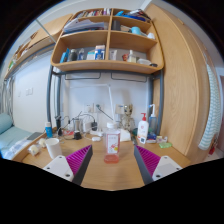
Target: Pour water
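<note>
A clear plastic cup with a pink label and reddish base stands on the wooden desk, just ahead of my fingers and centred between them. A clear bottle stands behind it to the left. My gripper is open, its magenta pads spread wide on either side, holding nothing. The cup is beyond the fingertips, apart from both pads.
A white spray bottle with a red cap stands to the right. Small items and cables clutter the back of the desk. A white cup sits at the left. Wooden shelves hang above.
</note>
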`<state>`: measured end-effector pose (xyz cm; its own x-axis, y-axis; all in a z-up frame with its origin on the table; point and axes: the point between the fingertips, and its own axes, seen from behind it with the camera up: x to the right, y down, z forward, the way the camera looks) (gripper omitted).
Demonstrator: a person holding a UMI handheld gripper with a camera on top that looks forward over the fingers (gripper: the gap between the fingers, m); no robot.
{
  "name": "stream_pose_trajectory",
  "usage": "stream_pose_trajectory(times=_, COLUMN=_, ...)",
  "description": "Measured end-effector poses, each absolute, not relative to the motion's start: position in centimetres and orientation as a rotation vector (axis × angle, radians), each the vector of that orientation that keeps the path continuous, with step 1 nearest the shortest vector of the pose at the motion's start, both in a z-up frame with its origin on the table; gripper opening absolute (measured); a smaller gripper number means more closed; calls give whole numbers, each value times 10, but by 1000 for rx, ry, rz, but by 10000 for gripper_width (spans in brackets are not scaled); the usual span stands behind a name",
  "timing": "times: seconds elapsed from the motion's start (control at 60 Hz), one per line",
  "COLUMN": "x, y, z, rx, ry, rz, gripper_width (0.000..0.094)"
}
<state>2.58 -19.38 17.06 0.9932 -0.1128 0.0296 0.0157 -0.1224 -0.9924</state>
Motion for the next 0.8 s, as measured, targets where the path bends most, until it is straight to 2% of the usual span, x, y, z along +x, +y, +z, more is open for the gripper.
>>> stream_pose_trajectory(times=0.117, x=20, y=-158, z=145, rx=-1709, ry=71, rz=-62, gripper_width=864)
stream_pose_trajectory(times=0.217, x=27, y=-145, z=138, rx=-1721, ry=73, rz=-96, gripper_width=865)
stream_pose_trajectory(times=0.383, x=35, y=-75, z=107, rx=-1738, ry=64, rz=-116, gripper_width=862)
stream_pose_trajectory(times=0.633, x=46, y=-11, z=88, rx=-1771, ry=90, rz=-99, gripper_width=859)
stream_pose_trajectory(times=0.8, x=44, y=4, z=83, rx=-1775, ry=89, rz=-69, gripper_width=649)
